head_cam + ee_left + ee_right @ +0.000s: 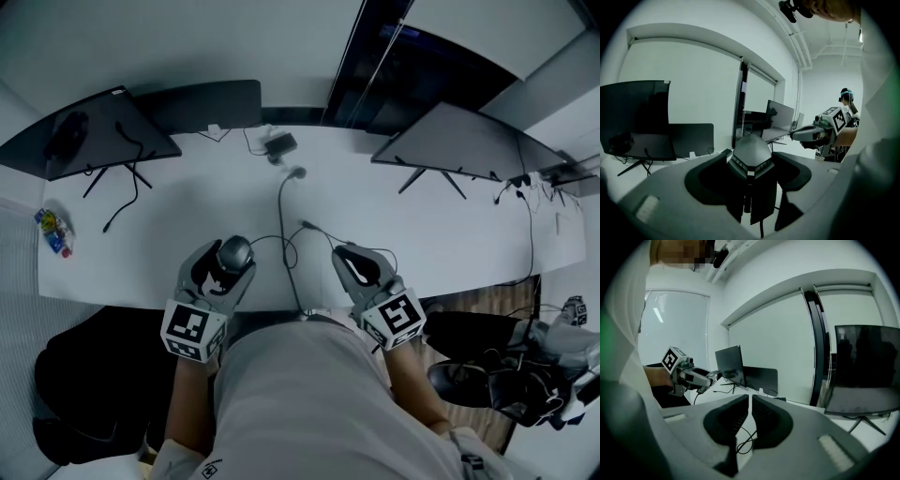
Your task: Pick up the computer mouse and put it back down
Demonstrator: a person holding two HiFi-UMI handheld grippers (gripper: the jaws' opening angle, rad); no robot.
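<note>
A grey wired computer mouse (234, 251) is held in my left gripper (228, 263), near the front edge of the white desk (450, 225), left of centre. In the left gripper view the mouse (751, 157) fills the gap between the dark pads, nose pointing away, lifted above the desk. Its cable (281, 217) runs back across the desk. My right gripper (352, 258) hovers to the right of the mouse with its jaws together and nothing between them; the right gripper view shows the pads (765, 423) meeting at a thin seam.
Two dark monitors stand on the desk, one at left (94, 131) and one at right (469, 141). A small adapter (279, 143) with cables lies at the back centre. A colourful packet (53, 232) sits at the left edge. Chairs and cables crowd the floor at right.
</note>
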